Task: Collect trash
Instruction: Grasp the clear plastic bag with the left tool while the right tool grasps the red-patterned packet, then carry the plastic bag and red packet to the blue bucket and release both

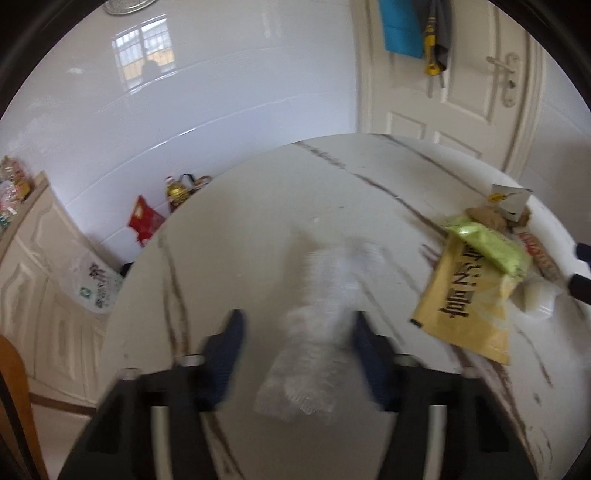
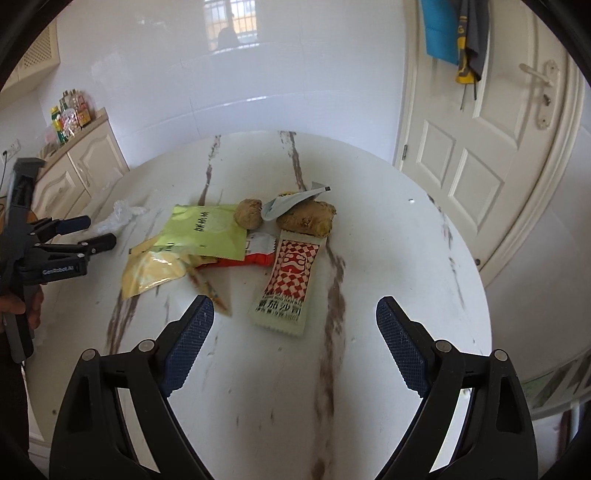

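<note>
The round marble table (image 2: 388, 258) carries all the trash seen; positions below are given relative to it.

Left gripper (image 1: 295, 332): fingers spread, one either side of a clear plastic wrapper (image 1: 314, 332) that lies flat on the table near its left edge; the right-hand pad appears to touch the wrapper, though the left wrist view is blurred and contact cannot be confirmed; the wrapper is not pinched. In the right wrist view the same gripper (image 2: 99, 232) sits at the table's left edge with the wrapper (image 2: 118, 214) just beyond its tips.

Right gripper (image 2: 295, 332): fingers wide apart, holding nothing, hovering over the near part of the table; the ketchup sachet (image 2: 288, 280), red-and-white checked, lies on the table just ahead of them.

Remaining pile, at the table's centre: a green packet (image 2: 207, 232) overlapping a yellow bag (image 2: 155, 269); a red wrapper (image 2: 258, 254) partly under the green packet and touching the sachet; two brown lumps (image 2: 306, 218), one either side of a torn white scrap (image 2: 284, 203), on the far side of the pile.

Beyond the table: a white door (image 2: 480, 147) to the right with blue cloth (image 2: 439, 29) hanging on it; a cream cabinet (image 2: 85, 158) to the left with bottles (image 2: 70, 114) on top.
</note>
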Available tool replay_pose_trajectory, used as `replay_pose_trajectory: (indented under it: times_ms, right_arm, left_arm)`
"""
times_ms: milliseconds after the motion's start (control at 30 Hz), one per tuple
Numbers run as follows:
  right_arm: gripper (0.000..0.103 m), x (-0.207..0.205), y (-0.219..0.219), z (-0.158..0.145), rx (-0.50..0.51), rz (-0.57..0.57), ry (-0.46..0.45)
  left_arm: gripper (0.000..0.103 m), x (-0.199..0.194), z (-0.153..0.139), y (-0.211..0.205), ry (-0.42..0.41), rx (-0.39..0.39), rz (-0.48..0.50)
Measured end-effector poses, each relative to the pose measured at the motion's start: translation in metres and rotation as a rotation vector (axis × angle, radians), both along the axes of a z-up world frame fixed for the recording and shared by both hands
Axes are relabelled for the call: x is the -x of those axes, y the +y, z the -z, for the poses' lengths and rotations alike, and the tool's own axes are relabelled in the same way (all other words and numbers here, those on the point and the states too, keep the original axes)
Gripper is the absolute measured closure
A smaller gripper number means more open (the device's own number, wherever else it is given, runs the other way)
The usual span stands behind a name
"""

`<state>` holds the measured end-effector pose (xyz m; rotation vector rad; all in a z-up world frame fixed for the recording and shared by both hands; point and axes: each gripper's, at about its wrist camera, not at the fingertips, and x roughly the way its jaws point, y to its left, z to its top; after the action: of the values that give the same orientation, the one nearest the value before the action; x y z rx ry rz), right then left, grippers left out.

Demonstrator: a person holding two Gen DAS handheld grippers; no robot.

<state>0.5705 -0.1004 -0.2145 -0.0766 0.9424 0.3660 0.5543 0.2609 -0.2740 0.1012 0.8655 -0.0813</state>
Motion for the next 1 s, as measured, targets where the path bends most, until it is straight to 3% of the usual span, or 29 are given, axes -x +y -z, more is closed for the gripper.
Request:
replay_pose_trajectory:
  times_ms: [167,300,367,500,600,800,1000]
  right_arm:
    - [0.018,-0.015,0.008,0.015,0.027,-0.013,0.034]
    - [0.032,-0.025,0.010,0.022,0.041,-0.016,0.052]
    - [0.042,-0.028,0.013,0.021,0.073,-0.018,0.043]
    - [0.078,-0.027,0.014,0.017,0.094,-0.046,0.036]
    - [0.090,-0.022,0.009,0.015,0.086,-0.072,0.043]
    - [0.094,0.008,-0.014,0.009,-0.006,-0.090,0.056]
    - [0.094,0.059,-0.050,-0.028,-0.127,-0.090,-0.004]
  left_arm:
    - [0.081,0.001,0.004,-0.001,0.004,-0.015,0.017]
    - [0.082,0.013,-0.002,0.000,-0.004,0.009,0.023]
    - [0.082,0.020,-0.009,-0.002,-0.015,0.003,0.021]
    - [0.082,0.042,-0.026,-0.011,-0.026,0.021,0.021]
    - [0.082,0.057,-0.039,-0.018,-0.035,0.032,0.028]
    - [0.082,0.096,-0.067,-0.050,-0.062,0.040,0.056]
    - [0.082,0.137,-0.095,-0.100,-0.109,0.043,0.108]
